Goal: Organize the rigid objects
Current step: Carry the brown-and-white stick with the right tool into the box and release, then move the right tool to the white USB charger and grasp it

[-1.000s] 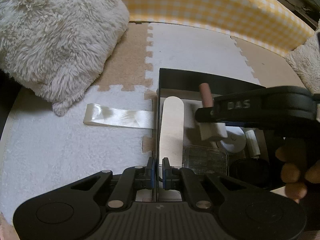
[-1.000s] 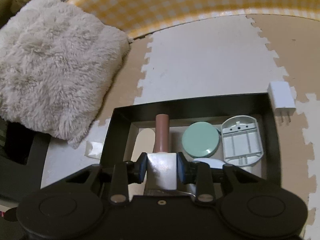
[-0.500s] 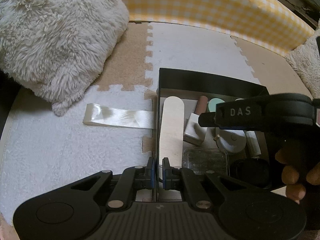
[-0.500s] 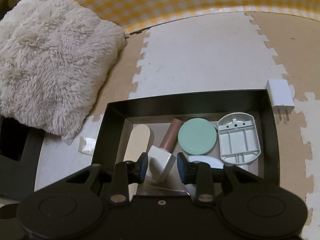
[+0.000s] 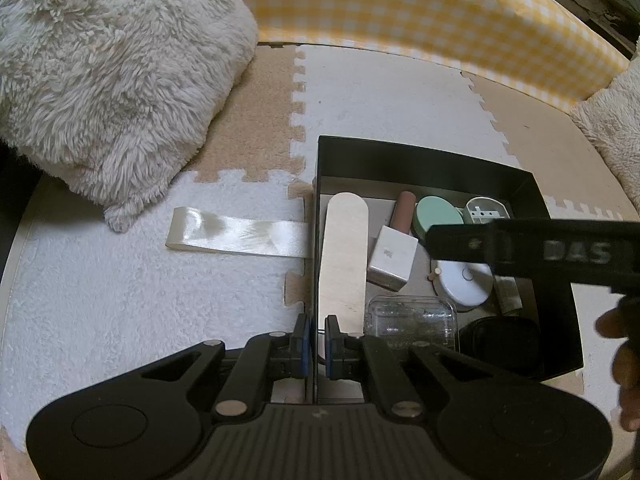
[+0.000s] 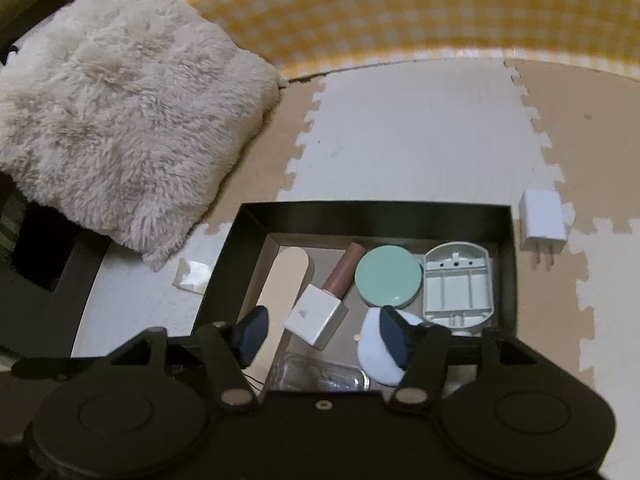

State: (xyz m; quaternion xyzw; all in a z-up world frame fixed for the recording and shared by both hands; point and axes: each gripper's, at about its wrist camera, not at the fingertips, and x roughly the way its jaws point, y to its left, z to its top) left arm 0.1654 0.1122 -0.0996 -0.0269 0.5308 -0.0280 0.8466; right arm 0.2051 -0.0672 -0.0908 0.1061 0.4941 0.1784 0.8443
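A black box (image 5: 420, 160) (image 6: 224, 256) lies on the foam mat. Inside lie a white-capped pink bottle (image 5: 394, 246) (image 6: 326, 304), a long pale nail file (image 5: 344, 256) (image 6: 286, 280), a mint round compact (image 5: 438, 216) (image 6: 388, 280), a grey plastic tray piece (image 6: 458, 286), a white round disc (image 5: 464, 284) and a clear case (image 5: 412, 320). My left gripper (image 5: 316, 344) is shut on the box's left wall. My right gripper (image 6: 324, 338) is open and empty above the bottle.
A white charger plug (image 6: 544, 220) lies on the mat right of the box. A shiny ribbon strip (image 5: 240, 234) lies left of it. A fluffy cushion (image 5: 108, 72) sits far left; a yellow checked bolster (image 5: 420, 4) runs along the back.
My right gripper let go of the white-capped bottle, which now lies tilted in the box, then opened wide and drew back. The left gripper has not moved.
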